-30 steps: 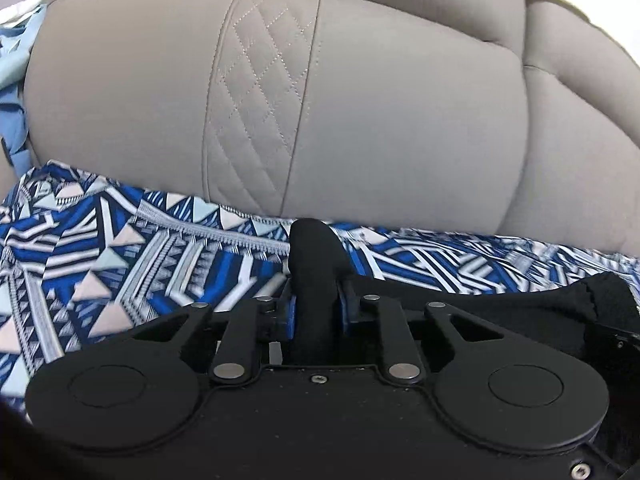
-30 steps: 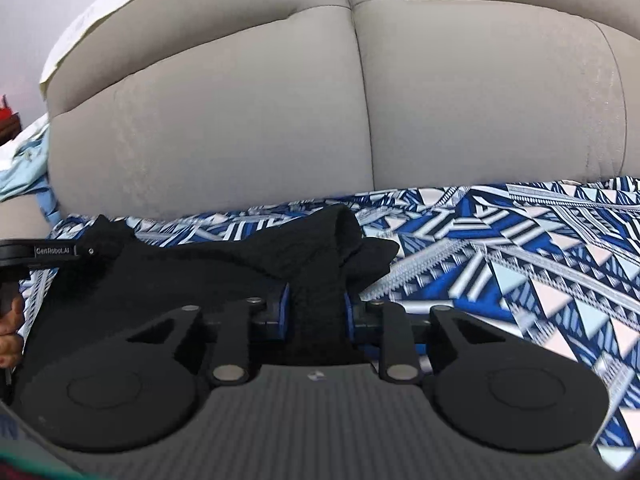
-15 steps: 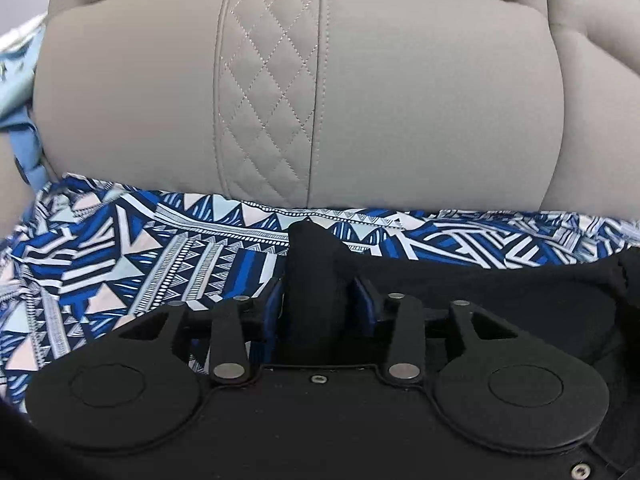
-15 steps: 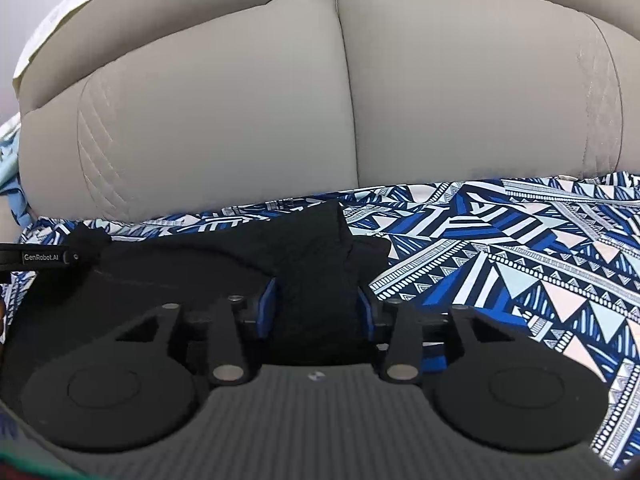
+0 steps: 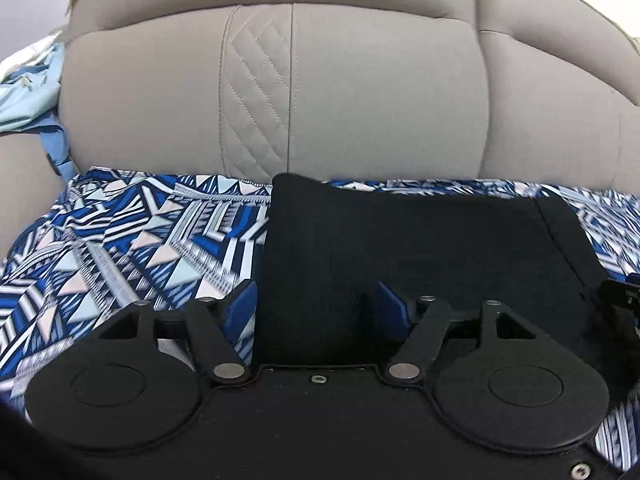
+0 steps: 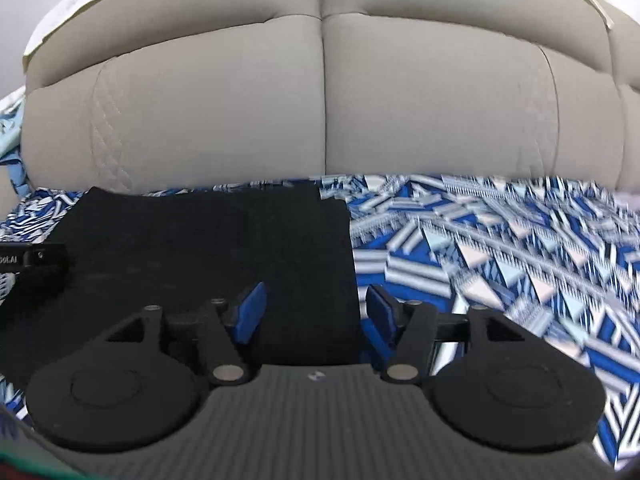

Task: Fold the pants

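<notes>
Pants, black and folded flat, are lying across the lower centre of both frames on the blue geometric-print cover, under the beige sofa backrest. My left gripper is straddling their left edge, jaws spread after just opening, blue pads pressing nothing. My right gripper is straddling their right edge likewise, jaws just opened wide, gripping nothing.
</notes>
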Action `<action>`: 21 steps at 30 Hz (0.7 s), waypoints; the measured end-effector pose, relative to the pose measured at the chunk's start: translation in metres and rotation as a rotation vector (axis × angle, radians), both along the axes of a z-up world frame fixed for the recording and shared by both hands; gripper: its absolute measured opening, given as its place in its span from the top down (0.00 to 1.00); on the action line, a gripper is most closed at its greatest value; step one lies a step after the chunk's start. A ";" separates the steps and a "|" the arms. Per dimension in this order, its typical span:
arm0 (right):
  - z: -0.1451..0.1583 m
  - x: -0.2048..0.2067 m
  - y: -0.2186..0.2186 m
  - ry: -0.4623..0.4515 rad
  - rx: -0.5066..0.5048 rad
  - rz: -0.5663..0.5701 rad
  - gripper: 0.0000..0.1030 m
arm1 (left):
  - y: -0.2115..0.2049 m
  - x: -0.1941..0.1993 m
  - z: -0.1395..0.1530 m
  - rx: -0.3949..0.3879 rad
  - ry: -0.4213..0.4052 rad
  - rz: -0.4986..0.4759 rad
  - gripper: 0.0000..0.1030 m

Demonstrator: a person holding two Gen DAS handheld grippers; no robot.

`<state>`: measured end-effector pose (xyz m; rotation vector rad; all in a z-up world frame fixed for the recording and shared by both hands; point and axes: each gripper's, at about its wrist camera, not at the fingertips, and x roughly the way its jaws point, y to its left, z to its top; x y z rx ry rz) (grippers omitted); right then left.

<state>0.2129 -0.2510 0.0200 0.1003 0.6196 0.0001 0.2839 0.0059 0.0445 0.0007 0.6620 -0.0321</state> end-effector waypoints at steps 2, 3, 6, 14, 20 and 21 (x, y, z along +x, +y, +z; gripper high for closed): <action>-0.003 -0.013 -0.002 0.012 0.017 -0.011 0.29 | -0.003 -0.017 -0.002 0.015 -0.015 -0.002 0.33; -0.005 -0.019 -0.003 0.016 0.018 -0.015 0.29 | -0.004 -0.025 -0.004 0.022 -0.020 0.001 0.31; -0.010 -0.034 -0.005 0.019 0.003 -0.028 0.26 | -0.011 -0.038 -0.013 0.037 -0.009 -0.011 0.28; -0.010 -0.075 -0.011 -0.001 0.056 -0.061 0.24 | -0.028 -0.082 -0.005 0.062 -0.067 -0.019 0.14; -0.009 -0.103 0.015 -0.053 0.069 -0.020 0.15 | -0.040 -0.118 -0.011 0.062 -0.078 -0.028 0.04; -0.009 -0.108 0.020 -0.062 0.061 -0.006 0.13 | -0.040 -0.121 -0.014 0.063 -0.068 -0.031 0.04</action>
